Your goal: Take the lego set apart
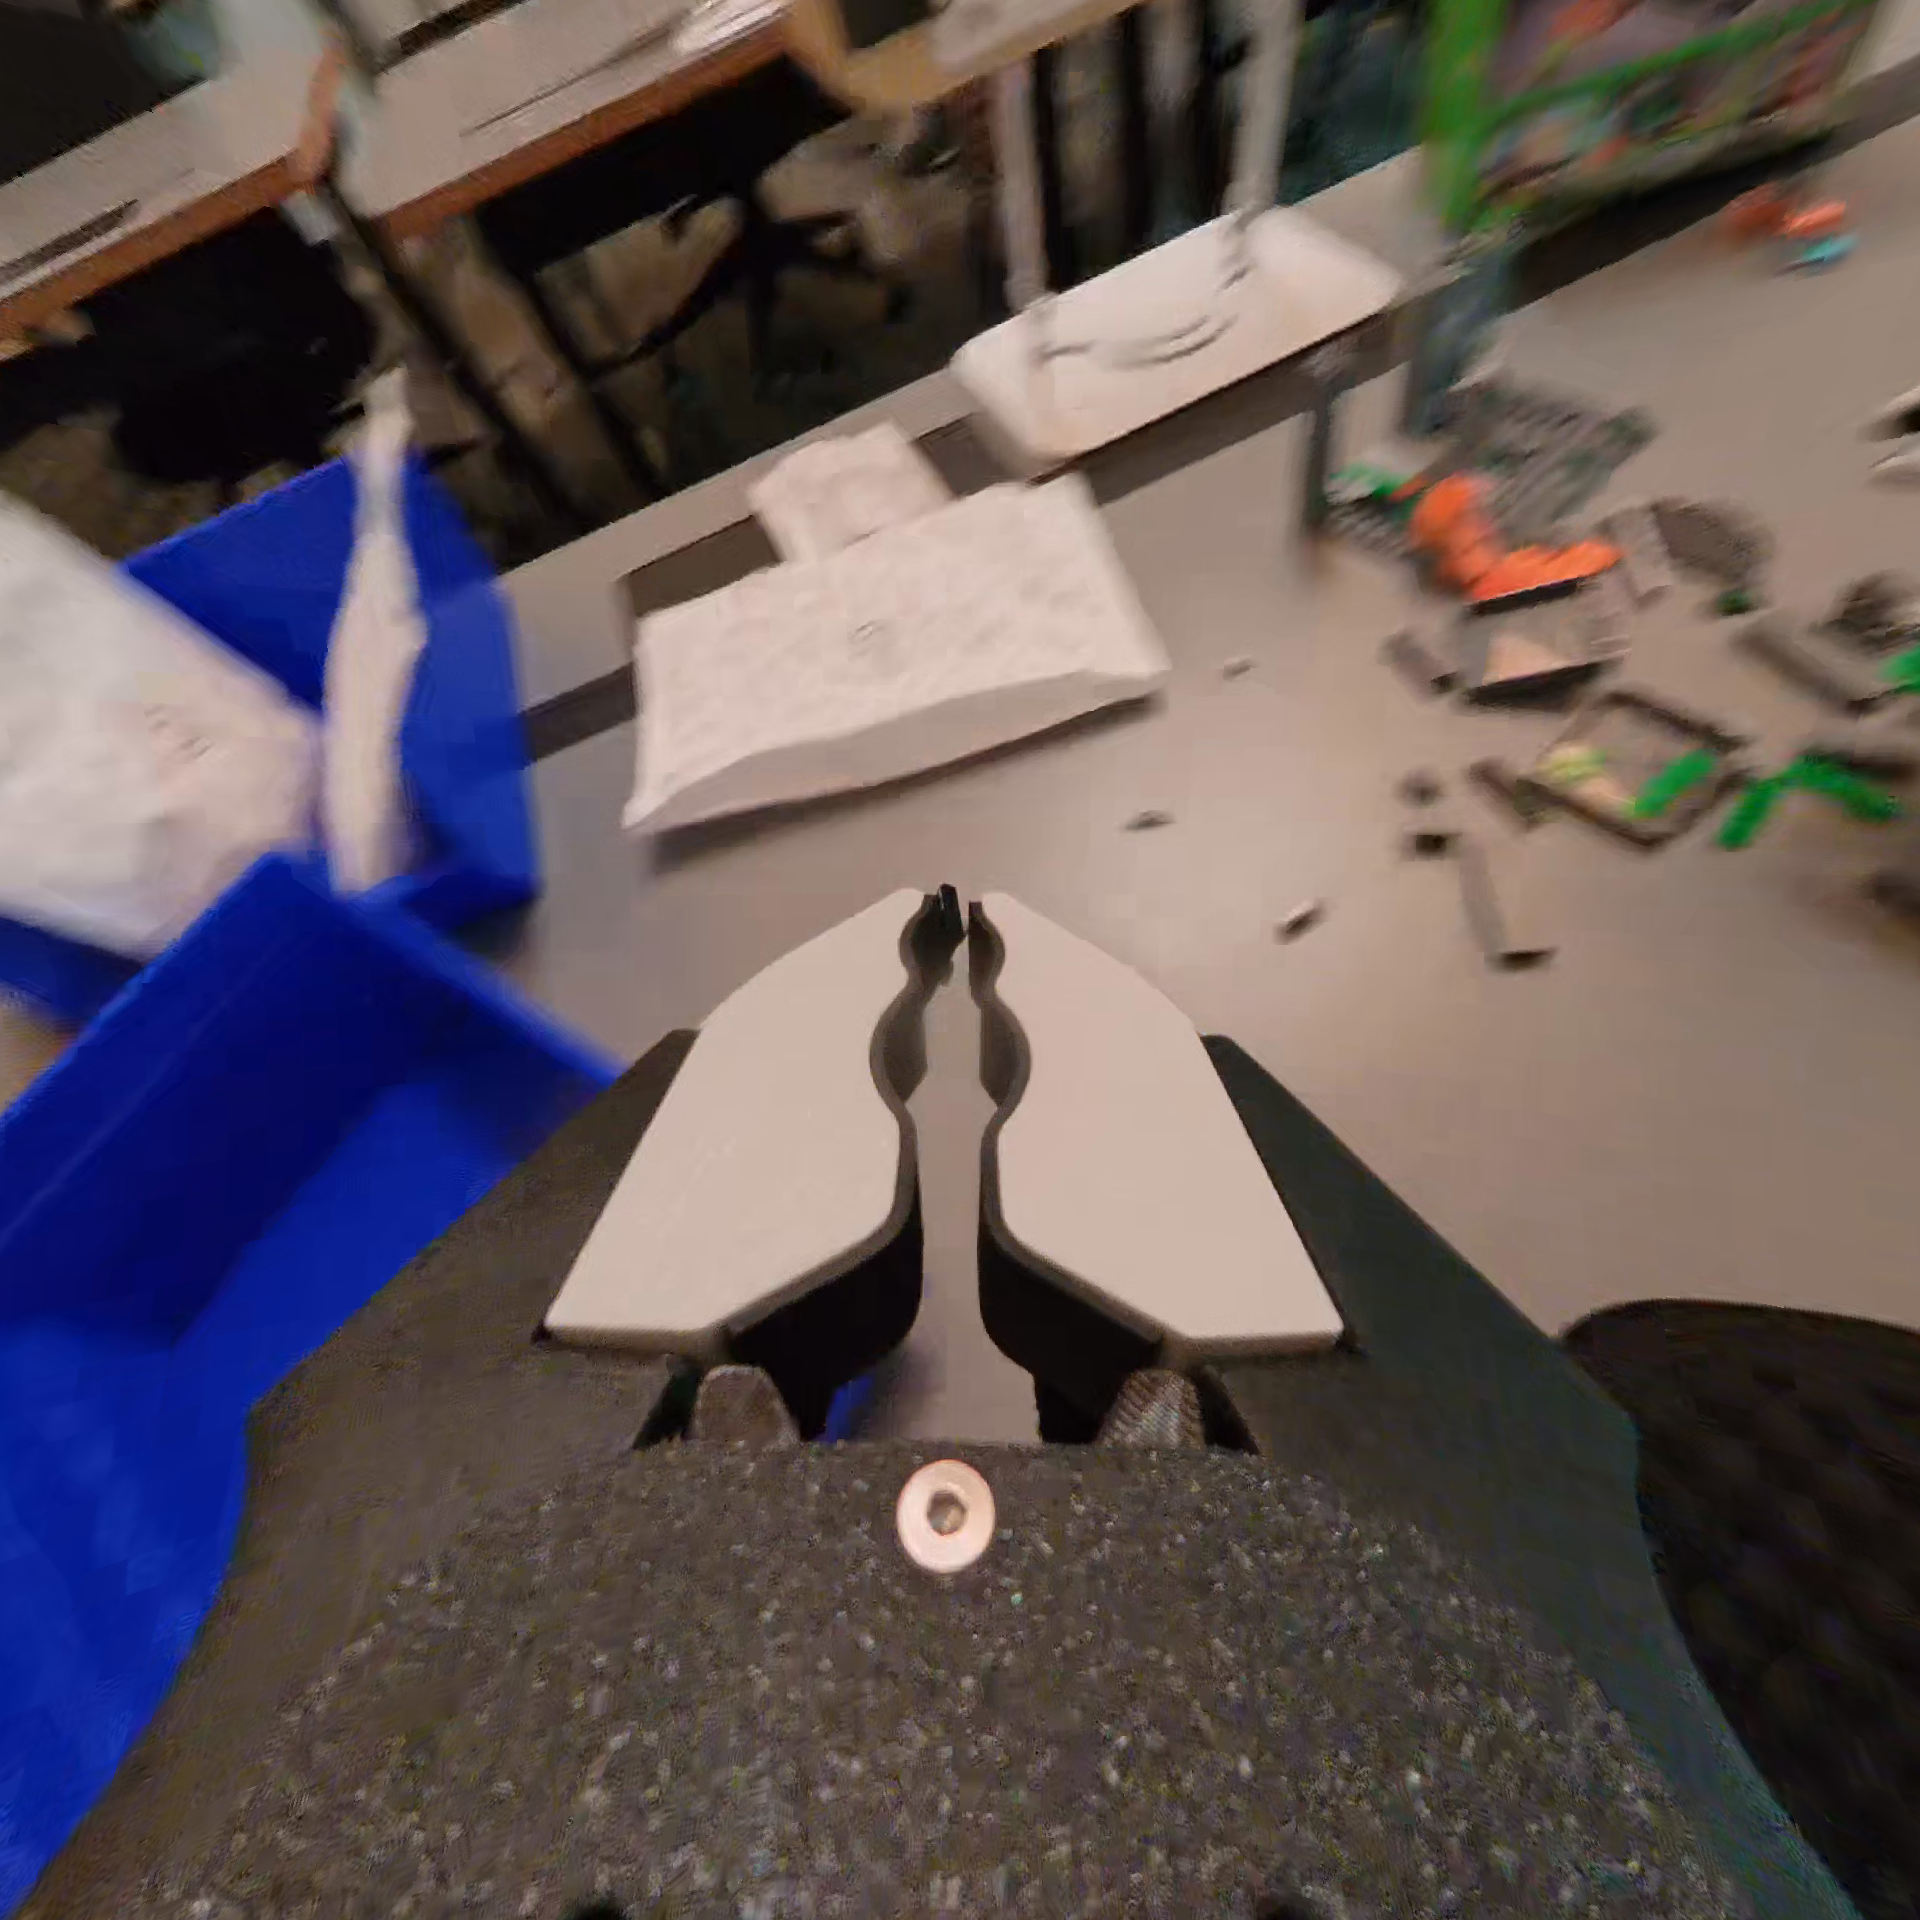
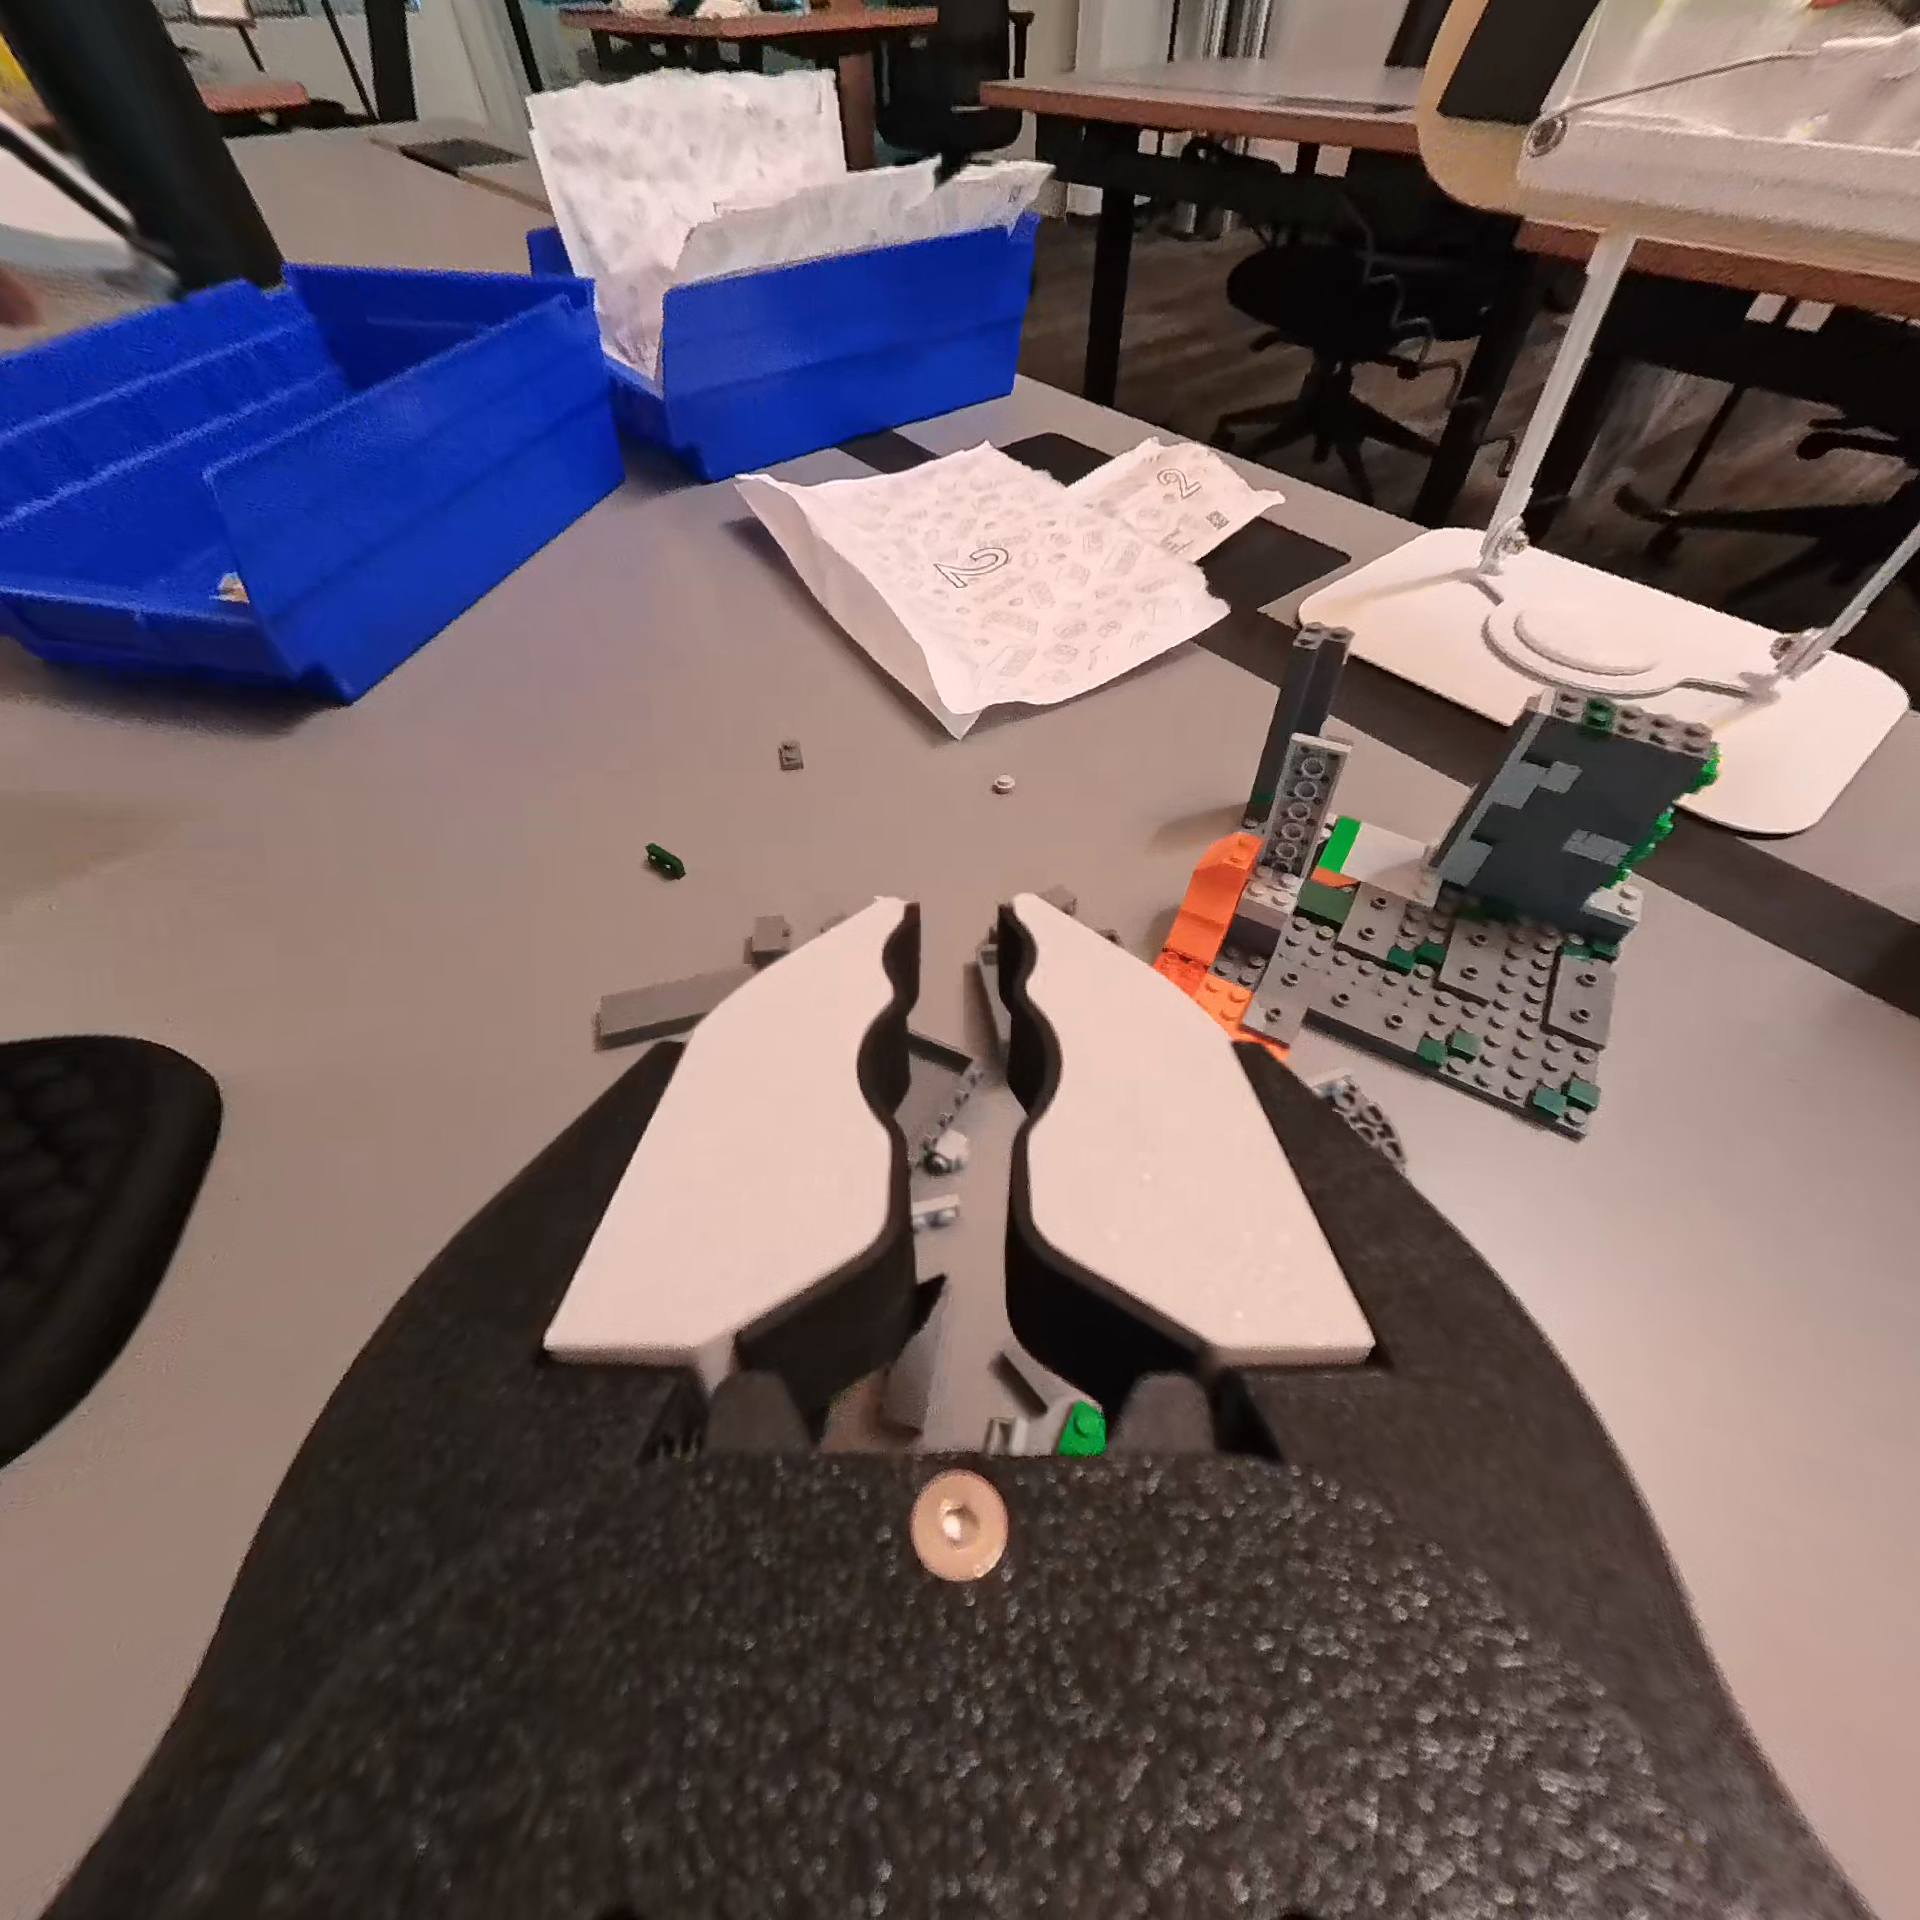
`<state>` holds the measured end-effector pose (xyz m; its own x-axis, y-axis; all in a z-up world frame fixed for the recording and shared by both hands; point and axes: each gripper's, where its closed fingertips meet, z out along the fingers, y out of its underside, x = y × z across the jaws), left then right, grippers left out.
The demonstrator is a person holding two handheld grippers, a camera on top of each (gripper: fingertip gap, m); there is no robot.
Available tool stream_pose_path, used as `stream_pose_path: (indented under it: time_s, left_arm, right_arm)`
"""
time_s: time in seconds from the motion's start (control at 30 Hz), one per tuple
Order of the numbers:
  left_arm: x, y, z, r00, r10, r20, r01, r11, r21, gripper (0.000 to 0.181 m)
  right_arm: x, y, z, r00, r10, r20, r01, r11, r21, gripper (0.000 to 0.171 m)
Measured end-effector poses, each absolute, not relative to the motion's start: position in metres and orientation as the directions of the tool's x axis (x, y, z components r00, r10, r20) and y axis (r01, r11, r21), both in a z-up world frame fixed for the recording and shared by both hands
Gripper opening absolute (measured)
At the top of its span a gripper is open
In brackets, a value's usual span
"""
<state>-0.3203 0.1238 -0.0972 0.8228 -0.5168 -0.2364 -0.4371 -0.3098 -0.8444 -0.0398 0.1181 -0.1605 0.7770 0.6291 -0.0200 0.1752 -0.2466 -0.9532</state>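
The lego set (image 2: 1455, 956) stands right of centre in the right wrist view: a dark grey studded base, a grey wall with green bits, a grey pillar and orange pieces. It shows blurred in the left wrist view (image 1: 1507, 551). My right gripper (image 2: 958, 914) is open and empty, low over loose grey pieces (image 2: 665, 1003) on the table. My left gripper (image 1: 956, 906) is shut on a small dark lego piece (image 1: 947, 896) pinched at its very tips, held above the table near a blue bin (image 1: 208, 1195).
Two blue bins (image 2: 343, 488) (image 2: 831, 332) sit at the back left, one holding a white paper bag (image 2: 707, 156). Another white bag (image 2: 997, 582) lies flat on the grey table (image 2: 416, 831). A white lamp base (image 2: 1558, 644) stands behind the set. Small bricks (image 2: 665, 860) lie scattered. Left tips to right tips: about 30 centimetres. Measured from the fingertips, the lego set (image 2: 1455, 956) is 20 centimetres or so from the right gripper and 45 centimetres from the left. My left wrist view (image 1: 1499, 447) looks at it from another angle.
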Motion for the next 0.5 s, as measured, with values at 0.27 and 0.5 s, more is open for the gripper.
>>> stream_pose_path:
  time_s: [0.27, 0.5]
  left_arm:
    - [-0.471, 0.137, -0.178, 0.947, -0.298, -0.121, -0.298, -0.671, -0.679, 0.005]
    - [-0.484, 0.145, -0.213, 0.958, -0.26, -0.118, -0.277, -0.74, -0.613, 0.006]
  right_arm:
    - [-0.022, 0.13, -0.168, 0.795, 0.606, -0.023, 0.161, -0.246, -0.956, 0.011]
    - [-0.007, 0.135, -0.178, 0.813, 0.582, -0.035, 0.156, -0.275, -0.949, 0.01]
